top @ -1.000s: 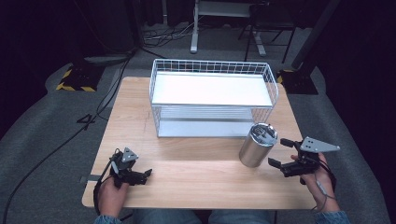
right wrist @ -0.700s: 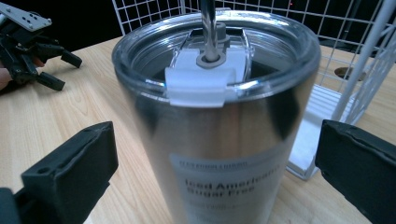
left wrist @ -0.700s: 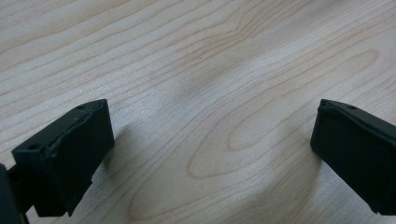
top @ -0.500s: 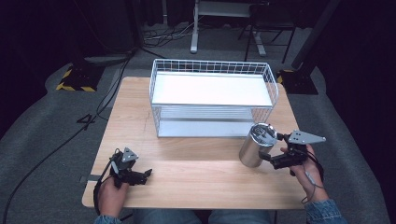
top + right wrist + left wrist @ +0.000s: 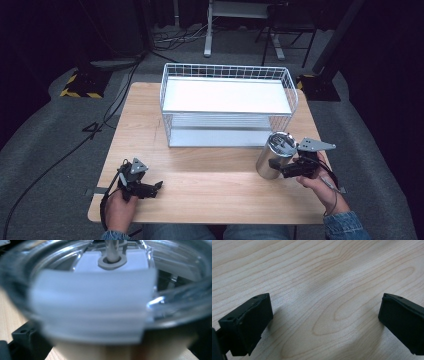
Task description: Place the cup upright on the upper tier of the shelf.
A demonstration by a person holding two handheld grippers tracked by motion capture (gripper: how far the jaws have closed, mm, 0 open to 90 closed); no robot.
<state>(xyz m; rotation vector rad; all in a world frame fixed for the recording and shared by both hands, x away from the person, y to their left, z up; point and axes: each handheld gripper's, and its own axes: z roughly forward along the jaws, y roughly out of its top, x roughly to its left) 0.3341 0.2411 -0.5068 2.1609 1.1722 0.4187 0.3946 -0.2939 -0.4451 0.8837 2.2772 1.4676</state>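
table (image 5: 210, 190) brightly lit, surroundings dark; canister (image 5: 100, 302) blurred up close with glare; soft shadows beneath jaws.

Right tongs (image 5: 278, 167) moved in — now around tumbler (image 5: 273, 156).

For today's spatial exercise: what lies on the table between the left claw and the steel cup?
Nothing: in the high view, bare wooden table runs from the left claw to the cup, which stands at the right claw.
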